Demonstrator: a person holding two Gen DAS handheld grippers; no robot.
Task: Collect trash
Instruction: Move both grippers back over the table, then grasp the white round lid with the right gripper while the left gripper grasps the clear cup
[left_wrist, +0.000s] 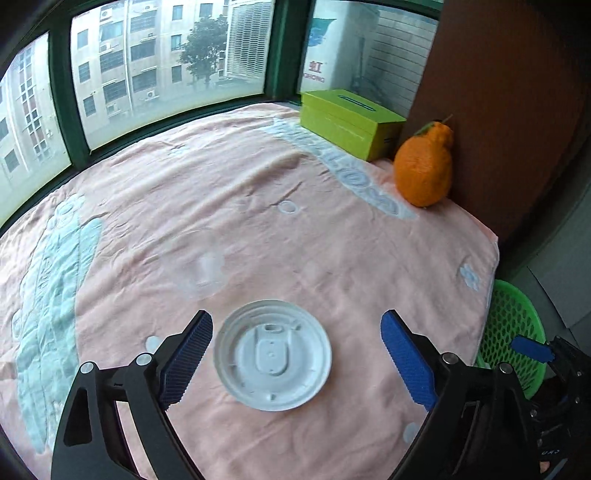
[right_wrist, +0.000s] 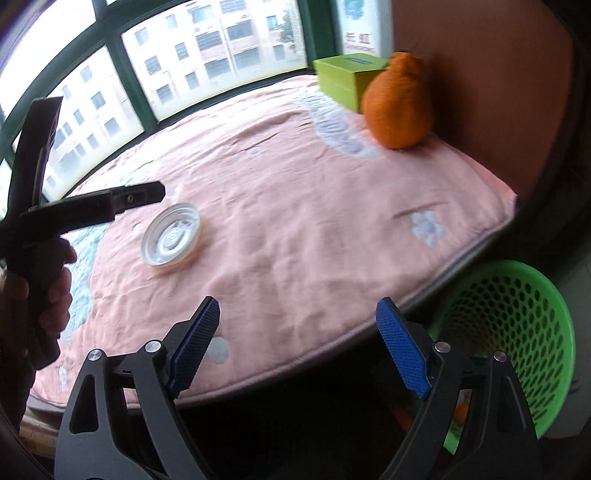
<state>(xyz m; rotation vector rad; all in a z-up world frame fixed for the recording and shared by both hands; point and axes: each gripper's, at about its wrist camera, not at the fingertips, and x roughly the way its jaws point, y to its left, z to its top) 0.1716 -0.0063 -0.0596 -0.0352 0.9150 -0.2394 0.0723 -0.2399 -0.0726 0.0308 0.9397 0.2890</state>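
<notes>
The left tongs (left_wrist: 295, 354) are wide apart in the left wrist view, with a blue pad on each side. A white plastic lid (left_wrist: 272, 355) lies flat on the pink cloth (left_wrist: 229, 206) between the two pads. The lid touches neither pad, but it sits closer to the left one. The cloth covers the table and has pale blue pictures on it. Far back on the right stands a big orange fruit (left_wrist: 424, 166) with a bumpy top, and just behind it is a green box (left_wrist: 349, 120). Down at the right edge, below the table, is a green basket (left_wrist: 511, 332) full of holes, and part of the right tongs (left_wrist: 532, 349) shows in front of it. In the right wrist view, the right tongs (right_wrist: 297, 347) are wide apart too, with nothing between them. They hang over the near edge of the table. The lid (right_wrist: 171, 234) lies well away on the left part of the cloth (right_wrist: 295, 229), right under the black arm of the left tongs (right_wrist: 110, 203). A hand (right_wrist: 48, 291) holds that tool's handle. The orange fruit (right_wrist: 399, 107) and the green box (right_wrist: 341, 79) sit in the far corner. The green basket (right_wrist: 517, 332) is low on the right, beside the table.
</notes>
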